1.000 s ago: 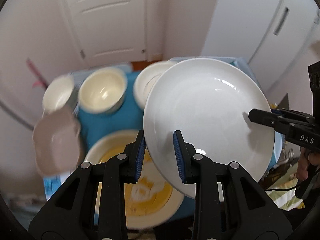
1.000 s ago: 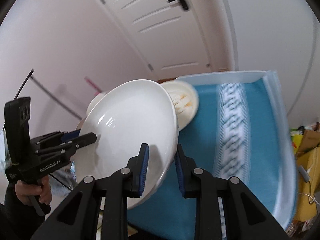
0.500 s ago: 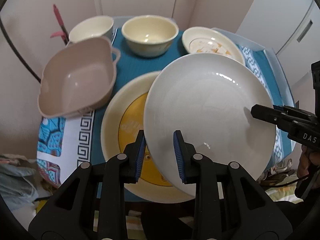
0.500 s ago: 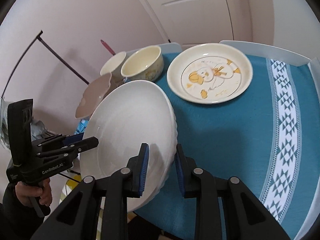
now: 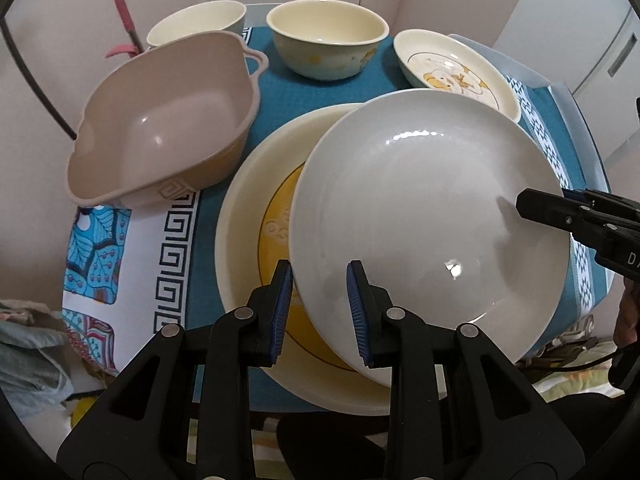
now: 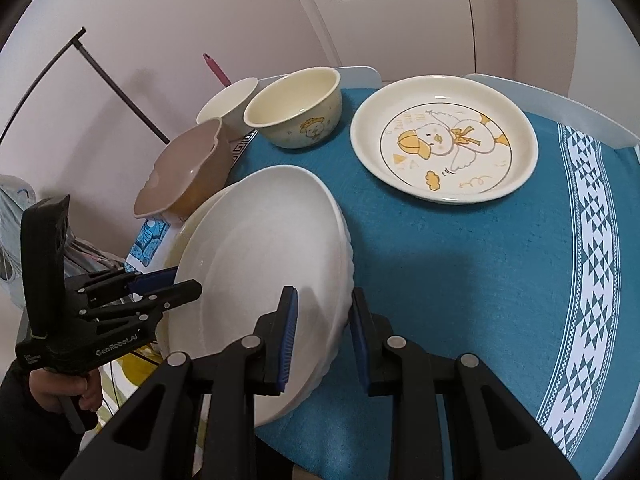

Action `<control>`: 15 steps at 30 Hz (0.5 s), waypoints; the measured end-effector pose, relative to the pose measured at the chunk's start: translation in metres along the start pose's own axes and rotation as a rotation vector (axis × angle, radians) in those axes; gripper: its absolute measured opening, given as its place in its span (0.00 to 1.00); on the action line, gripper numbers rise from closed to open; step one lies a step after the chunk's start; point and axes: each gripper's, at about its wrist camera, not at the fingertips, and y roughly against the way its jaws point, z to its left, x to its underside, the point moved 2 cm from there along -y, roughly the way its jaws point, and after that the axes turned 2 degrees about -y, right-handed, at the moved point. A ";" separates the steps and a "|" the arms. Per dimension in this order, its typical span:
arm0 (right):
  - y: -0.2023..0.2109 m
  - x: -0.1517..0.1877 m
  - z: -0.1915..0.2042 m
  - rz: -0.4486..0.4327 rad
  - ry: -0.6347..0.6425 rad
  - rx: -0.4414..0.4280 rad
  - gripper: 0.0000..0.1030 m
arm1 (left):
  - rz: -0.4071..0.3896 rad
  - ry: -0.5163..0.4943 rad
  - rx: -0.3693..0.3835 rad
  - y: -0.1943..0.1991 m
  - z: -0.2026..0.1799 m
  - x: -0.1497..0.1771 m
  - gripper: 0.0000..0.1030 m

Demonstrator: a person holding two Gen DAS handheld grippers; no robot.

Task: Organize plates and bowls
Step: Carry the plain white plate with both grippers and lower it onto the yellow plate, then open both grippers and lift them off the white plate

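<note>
A large white plate (image 5: 424, 216) is held by both grippers just above a cream plate with a yellow centre (image 5: 256, 208). My left gripper (image 5: 320, 308) is shut on the white plate's near rim. My right gripper (image 6: 323, 332) is shut on its opposite rim, where the white plate (image 6: 260, 264) looks tilted. The right gripper also shows in the left wrist view (image 5: 560, 208), and the left gripper in the right wrist view (image 6: 168, 286). A cream duck plate (image 6: 444, 140), a cream bowl (image 6: 296, 108), a second cream bowl (image 6: 228, 100) and a pink-brown handled bowl (image 5: 164, 120) stand on the table.
The table carries a teal cloth (image 6: 480, 260) with a white patterned band. A wall, a white door (image 6: 400, 12) and a black rod stand (image 6: 100, 76) lie behind it. A person's hand (image 6: 60, 392) holds the left gripper's handle.
Both grippers have carried the white plate down and forward over the table. It now sits low over the cream yellow-centred plate. Both grips are unchanged.
</note>
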 end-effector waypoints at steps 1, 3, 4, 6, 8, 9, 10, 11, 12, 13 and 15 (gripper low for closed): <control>-0.001 0.000 0.002 -0.001 0.012 0.009 0.23 | -0.003 -0.002 -0.002 0.000 0.001 0.000 0.24; -0.002 0.000 0.005 -0.002 0.026 0.025 0.23 | -0.014 -0.013 -0.016 0.001 0.000 0.000 0.24; -0.003 0.000 0.006 -0.001 0.029 0.028 0.23 | -0.016 -0.025 -0.029 0.001 -0.001 -0.001 0.24; -0.005 0.000 0.008 -0.001 0.039 0.041 0.23 | -0.022 -0.051 -0.060 0.001 -0.004 -0.001 0.24; -0.005 0.001 0.012 -0.002 0.066 0.060 0.23 | -0.024 -0.079 -0.095 0.001 -0.007 0.000 0.24; -0.005 0.001 0.013 -0.004 0.080 0.069 0.23 | -0.025 -0.086 -0.106 0.002 -0.007 0.000 0.24; -0.006 0.001 0.015 -0.005 0.094 0.078 0.23 | -0.027 -0.090 -0.113 0.001 -0.008 0.000 0.24; -0.006 0.001 0.018 -0.008 0.111 0.090 0.23 | -0.027 -0.094 -0.119 0.001 -0.007 0.001 0.24; -0.007 0.001 0.020 -0.010 0.127 0.101 0.23 | -0.027 -0.097 -0.126 0.002 -0.007 0.001 0.24; -0.008 0.001 0.022 -0.011 0.137 0.108 0.23 | -0.028 -0.101 -0.136 0.002 -0.007 0.002 0.24; -0.011 0.002 0.026 -0.009 0.166 0.130 0.23 | -0.030 -0.114 -0.157 0.002 -0.008 0.003 0.24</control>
